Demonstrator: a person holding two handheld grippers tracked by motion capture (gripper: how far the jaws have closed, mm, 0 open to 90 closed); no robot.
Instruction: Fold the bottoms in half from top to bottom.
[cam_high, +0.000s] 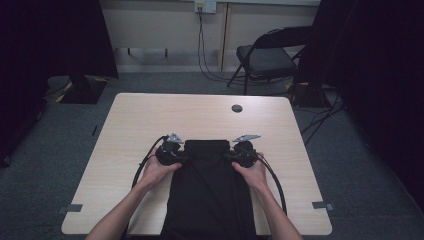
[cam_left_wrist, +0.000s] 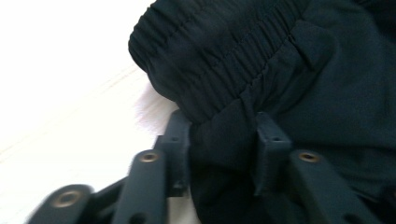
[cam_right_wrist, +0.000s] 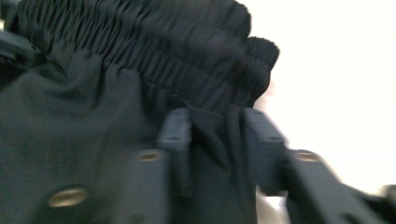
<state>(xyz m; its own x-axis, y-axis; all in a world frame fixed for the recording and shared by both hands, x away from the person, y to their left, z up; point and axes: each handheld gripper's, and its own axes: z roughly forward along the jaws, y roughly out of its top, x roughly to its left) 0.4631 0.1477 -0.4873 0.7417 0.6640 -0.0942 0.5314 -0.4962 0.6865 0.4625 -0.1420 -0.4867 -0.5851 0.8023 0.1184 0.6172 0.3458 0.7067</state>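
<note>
Black garment (cam_high: 209, 185), elastic waistband, both grippers' jaws pinching it, unlabelled

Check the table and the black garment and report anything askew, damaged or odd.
Nothing stands out. The black garment lies flat and straight on the table, its elastic waistband gathered but intact. The left claw and right claw each have fabric bunched between their jaws near the waistband corners.

Black elastic-waist trousers (cam_high: 207, 185) lie flat, hanging over table's near edge
</note>
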